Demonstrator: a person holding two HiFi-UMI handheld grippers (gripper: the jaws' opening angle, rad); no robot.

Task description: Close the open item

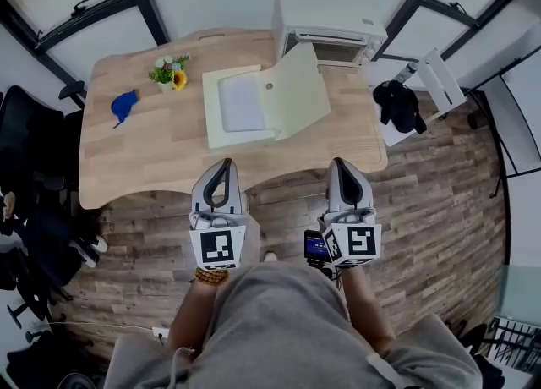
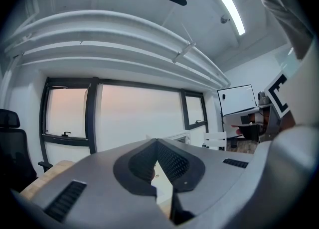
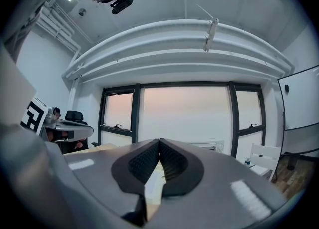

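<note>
Flat pale box, rounded wooden table

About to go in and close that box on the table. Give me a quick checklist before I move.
1. Box lid stands open, tilted to the right: ok, ready to close.
2. Left gripper shut, empty: ok.
3. Right gripper shut, empty: ok.
4. Both grippers at the table front edge, short of the box: ok.
5. Pale insert lies below the box rim: cannot tell.
</note>
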